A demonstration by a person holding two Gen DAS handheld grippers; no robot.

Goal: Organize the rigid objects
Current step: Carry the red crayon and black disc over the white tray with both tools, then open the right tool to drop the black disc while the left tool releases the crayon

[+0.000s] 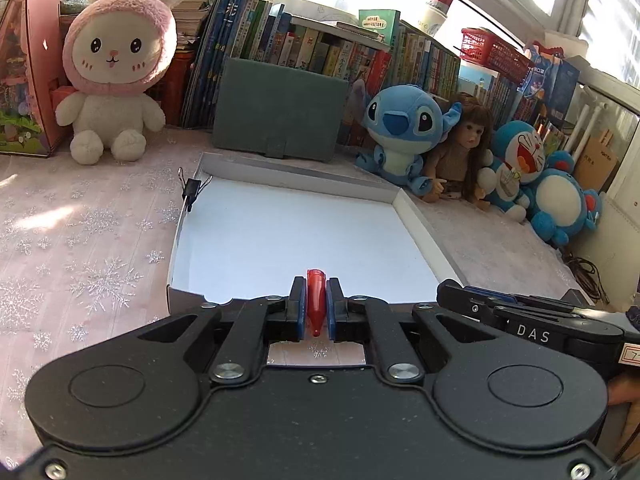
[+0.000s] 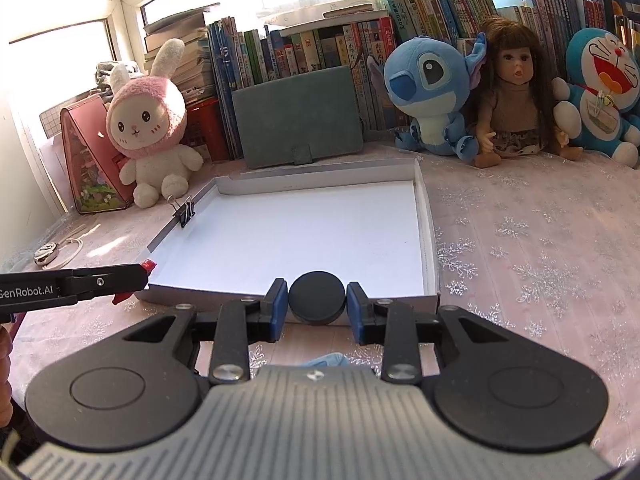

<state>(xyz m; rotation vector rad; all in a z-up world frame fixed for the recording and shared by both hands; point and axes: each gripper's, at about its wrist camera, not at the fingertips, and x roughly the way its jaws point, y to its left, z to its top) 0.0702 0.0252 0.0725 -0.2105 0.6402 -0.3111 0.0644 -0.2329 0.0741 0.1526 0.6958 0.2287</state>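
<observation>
My left gripper [image 1: 315, 307] is shut on a small red pen-like piece [image 1: 315, 300], which points forward over the near edge of a shallow white box [image 1: 424, 224]. The right wrist view shows that same gripper [image 2: 138, 274] at the left with the red piece [image 2: 149, 265] sticking out. My right gripper [image 2: 317, 304] is shut on a round black disc [image 2: 317, 298], held above the near edge of the white box [image 2: 426, 216]. The box holds nothing; a black binder clip [image 1: 192, 192] [image 2: 186, 214] is clamped on its left wall.
Behind the box stand a green case [image 1: 280, 110], a row of books [image 1: 320, 48], a pink rabbit plush [image 1: 116, 76], a blue plush [image 1: 404, 132], a doll [image 1: 460, 148] and a Doraemon plush [image 1: 516, 160]. A snowflake-patterned cloth [image 2: 540, 260] covers the table. A keyring [image 2: 46, 254] lies at the far left.
</observation>
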